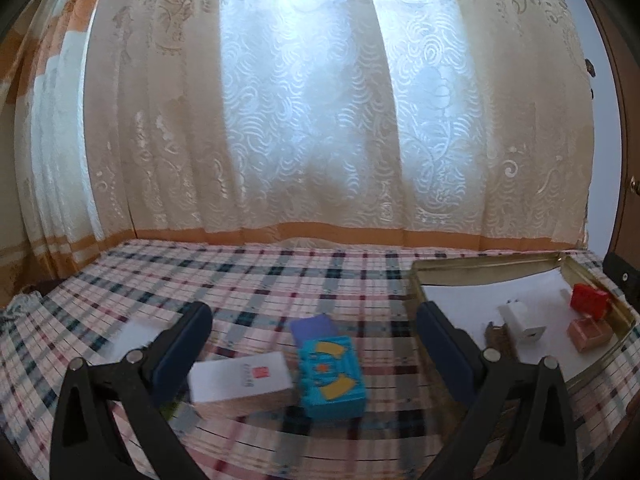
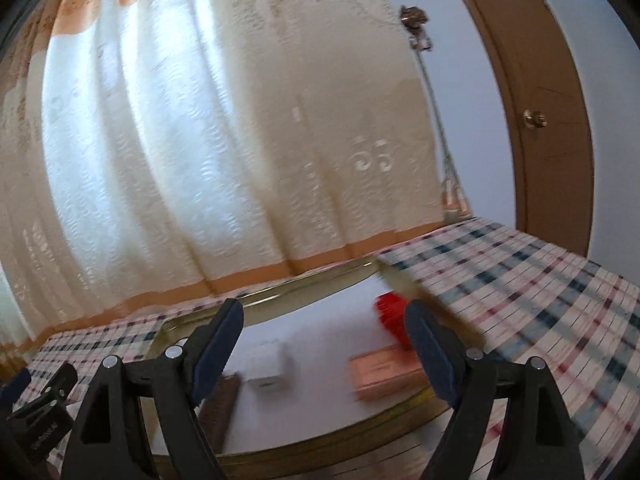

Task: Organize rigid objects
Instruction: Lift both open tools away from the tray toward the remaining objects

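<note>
Your left tool (image 1: 316,340) gapes wide and empty above the blue box (image 1: 332,376) and white box (image 1: 240,380) on the plaid surface (image 1: 280,276). Pick one next, for the tray (image 2: 304,286), where your right tool (image 2: 324,332) hovers, wide too.

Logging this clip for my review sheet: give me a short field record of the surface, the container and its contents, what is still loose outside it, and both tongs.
surface: plaid checked cloth
container: shallow gold metal tray, white-lined, at the right
in tray: white plug adapter, red block, pink flat box, brown textured piece
loose on cloth: white rectangular box, blue-and-yellow box, purple card behind it
left tongs: open, empty, facing the loose boxes
right tongs: open, empty, over the tray
</note>
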The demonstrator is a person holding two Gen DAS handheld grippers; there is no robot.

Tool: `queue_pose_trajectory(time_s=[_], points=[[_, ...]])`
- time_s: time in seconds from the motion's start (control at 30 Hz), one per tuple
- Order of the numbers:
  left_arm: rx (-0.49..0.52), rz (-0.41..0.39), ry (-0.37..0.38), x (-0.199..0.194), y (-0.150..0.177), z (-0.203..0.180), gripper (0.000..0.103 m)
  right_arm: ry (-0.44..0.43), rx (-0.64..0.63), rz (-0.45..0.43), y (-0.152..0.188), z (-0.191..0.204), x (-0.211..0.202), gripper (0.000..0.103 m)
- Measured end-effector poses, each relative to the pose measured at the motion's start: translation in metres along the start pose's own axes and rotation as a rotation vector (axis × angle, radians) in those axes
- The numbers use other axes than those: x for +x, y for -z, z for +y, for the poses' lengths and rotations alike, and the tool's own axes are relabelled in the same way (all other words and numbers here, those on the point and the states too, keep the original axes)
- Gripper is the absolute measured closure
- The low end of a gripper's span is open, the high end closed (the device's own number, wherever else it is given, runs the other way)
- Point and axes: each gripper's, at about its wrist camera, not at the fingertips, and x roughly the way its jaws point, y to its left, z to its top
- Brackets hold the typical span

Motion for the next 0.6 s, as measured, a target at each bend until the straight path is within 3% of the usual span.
queue_pose_trajectory(time_s=[0.6], points=[[-0.044,0.016,-0.014,0.003,0.004,0.061,0.0,-0.073,-0.101,0.001,0.024,0.081,-0.014,0.019]])
